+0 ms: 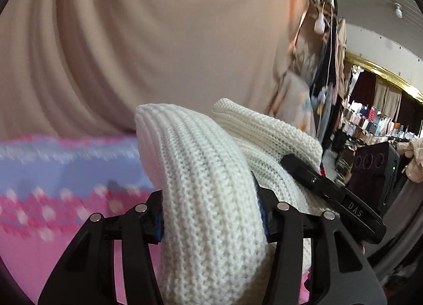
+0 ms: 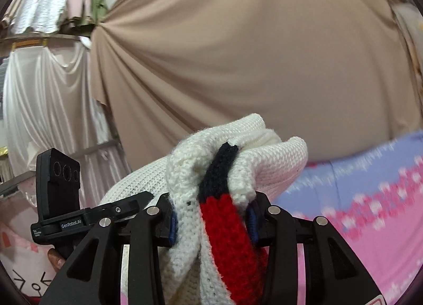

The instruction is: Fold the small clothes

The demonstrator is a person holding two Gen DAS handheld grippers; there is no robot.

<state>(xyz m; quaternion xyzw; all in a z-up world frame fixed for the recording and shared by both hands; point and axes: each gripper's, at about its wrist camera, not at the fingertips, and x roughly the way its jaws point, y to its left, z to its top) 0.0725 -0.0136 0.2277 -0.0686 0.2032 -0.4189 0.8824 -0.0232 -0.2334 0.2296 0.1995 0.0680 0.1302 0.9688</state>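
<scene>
Left wrist view shows the left tool [image 1: 211,219] closed on a thick fold of a white knitted sweater [image 1: 206,186], the ribbed cloth bulging up between its two fingers. Right wrist view shows the right tool [image 2: 211,221] clamped the same way on another bunch of the sweater, this part carrying a red and dark stripe [image 2: 224,215]. Each view also catches the other tool just beside it, so the two grips sit close together on the garment.

The sweater is lifted clear of the pink and blue patterned cover [image 1: 66,172] below, which looks like a bed or soft surface; I cannot tell exactly what it is. As I judge it, the fold is in mid-course: the cloth is gathered and held in the air, not yet laid flat, and no tidy folded shape shows. Setting it down, squaring the edges and making the remaining folds all seem left to do.

For room, a beige curtain [image 2: 251,54] hangs close behind and fills most of both views, so moving forward is limited. The patterned cover offers bare space under and to the sides. Racks of clothes [image 1: 370,122] stand well apart on the left view's right edge. The sweater's free edges are hidden below the tools.
</scene>
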